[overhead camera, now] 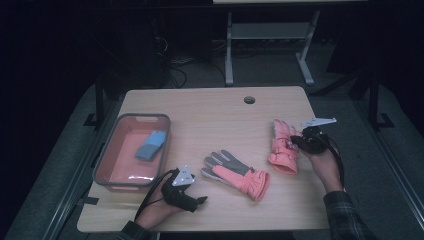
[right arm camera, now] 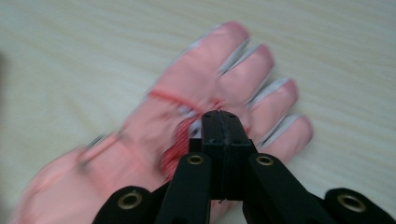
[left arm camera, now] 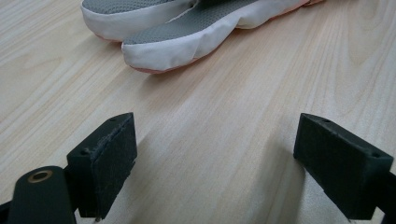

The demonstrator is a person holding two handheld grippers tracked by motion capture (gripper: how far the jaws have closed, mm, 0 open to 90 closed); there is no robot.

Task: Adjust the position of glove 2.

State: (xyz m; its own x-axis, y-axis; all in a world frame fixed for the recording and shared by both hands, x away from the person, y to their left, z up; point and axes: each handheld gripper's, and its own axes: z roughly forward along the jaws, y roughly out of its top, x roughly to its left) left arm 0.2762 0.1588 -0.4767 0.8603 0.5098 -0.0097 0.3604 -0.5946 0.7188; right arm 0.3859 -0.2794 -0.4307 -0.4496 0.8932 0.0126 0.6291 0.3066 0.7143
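Right gripper [right arm camera: 223, 122]: we have it clamped on the right glove [overhead camera: 282, 146].
Left gripper [left arm camera: 212, 154]: jaws apart, nearer the middle glove [overhead camera: 235, 174], fingertips just ahead.

Dim high view, dark surround — close-up motion-blurred

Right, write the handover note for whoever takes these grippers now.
Right gripper: jaws shut, pinching the back of the right-hand pink glove at the table's right side.
Left gripper: open, holding nothing, resting on the table just short of the grey fingers of the other pink glove, which lies palm up mid-table.
Grey bin at left holds a blue item; no glove in it.
Done: one glove gripped. Left, probably: both gloves into the bin.
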